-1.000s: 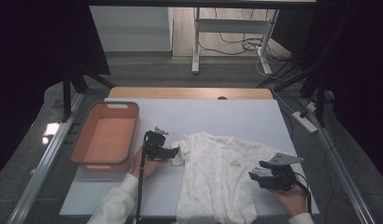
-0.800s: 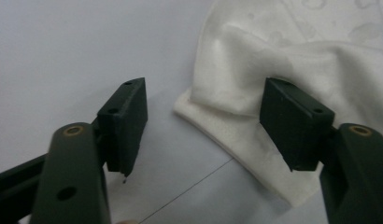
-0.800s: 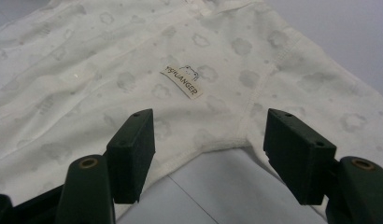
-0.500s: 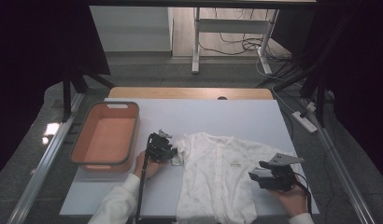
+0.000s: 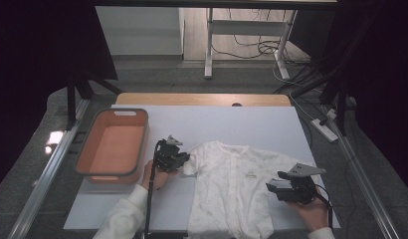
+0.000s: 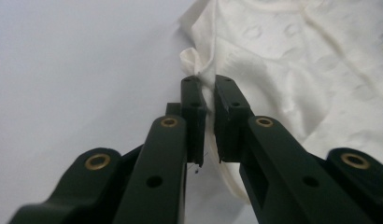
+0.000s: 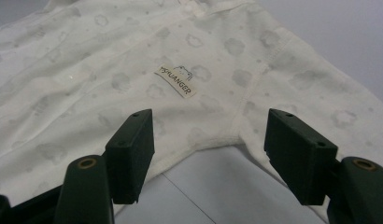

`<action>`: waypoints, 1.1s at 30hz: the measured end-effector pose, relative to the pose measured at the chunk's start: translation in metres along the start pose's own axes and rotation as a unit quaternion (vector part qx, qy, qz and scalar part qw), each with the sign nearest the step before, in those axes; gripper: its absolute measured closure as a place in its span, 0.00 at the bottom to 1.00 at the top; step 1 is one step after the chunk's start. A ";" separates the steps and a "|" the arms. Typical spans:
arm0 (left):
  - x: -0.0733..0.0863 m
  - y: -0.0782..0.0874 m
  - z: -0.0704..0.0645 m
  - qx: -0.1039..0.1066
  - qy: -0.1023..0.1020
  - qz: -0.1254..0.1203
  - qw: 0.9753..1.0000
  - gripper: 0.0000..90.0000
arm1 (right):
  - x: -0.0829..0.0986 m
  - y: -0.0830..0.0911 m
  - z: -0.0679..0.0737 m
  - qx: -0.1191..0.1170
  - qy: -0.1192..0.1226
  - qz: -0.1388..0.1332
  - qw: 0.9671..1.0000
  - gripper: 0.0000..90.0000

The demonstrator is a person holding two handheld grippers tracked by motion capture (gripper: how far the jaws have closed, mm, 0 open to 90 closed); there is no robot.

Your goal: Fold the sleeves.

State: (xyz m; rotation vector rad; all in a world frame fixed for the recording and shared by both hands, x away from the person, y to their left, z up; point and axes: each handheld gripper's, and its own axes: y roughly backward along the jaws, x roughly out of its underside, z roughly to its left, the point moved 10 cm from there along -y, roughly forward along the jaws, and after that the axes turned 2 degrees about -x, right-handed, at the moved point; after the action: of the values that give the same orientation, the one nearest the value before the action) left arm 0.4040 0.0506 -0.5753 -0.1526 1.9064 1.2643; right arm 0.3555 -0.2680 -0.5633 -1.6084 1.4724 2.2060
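A white baby bodysuit (image 5: pixel 237 186) printed with faint clouds lies flat on the white table (image 5: pixel 232 124), neck toward the far side. My left gripper (image 5: pixel 184 160) is shut on the hem of its left sleeve (image 6: pixel 199 63), the cloth pinched between the two black jaws. My right gripper (image 5: pixel 269 187) hovers open over the bodysuit's right side, jaws wide apart above the underarm seam (image 7: pixel 236 137) near a small sewn label (image 7: pixel 176 80). Nothing sits between the right jaws.
An orange bin (image 5: pixel 111 147) with a grey rim stands empty at the table's left, just beside my left hand. A table leg frame (image 5: pixel 242 30) and loose cables (image 5: pixel 271 47) lie on the floor beyond the far edge.
The left gripper has shifted slightly right onto the sleeve hem and closed on it. The right gripper has stayed in place.
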 end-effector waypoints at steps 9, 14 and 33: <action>-0.012 0.013 -0.012 0.016 -0.006 -0.024 1.000 0.92 | 0.000 -0.001 -0.001 0.002 0.000 0.001 1.000 0.36; -0.017 0.016 -0.017 0.025 -0.007 -0.033 0.999 0.92 | 0.001 -0.001 0.000 0.001 0.001 0.004 1.000 0.36; -0.036 0.008 -0.044 0.057 -0.016 -0.046 0.997 0.92 | 0.001 -0.003 0.001 0.001 0.004 0.010 1.000 0.36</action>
State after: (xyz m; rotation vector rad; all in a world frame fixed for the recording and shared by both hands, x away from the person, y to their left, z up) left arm 0.3990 0.0067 -0.5380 -0.1576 1.9161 1.0865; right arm 0.3560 -0.2661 -0.5665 -1.6103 1.4969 2.2113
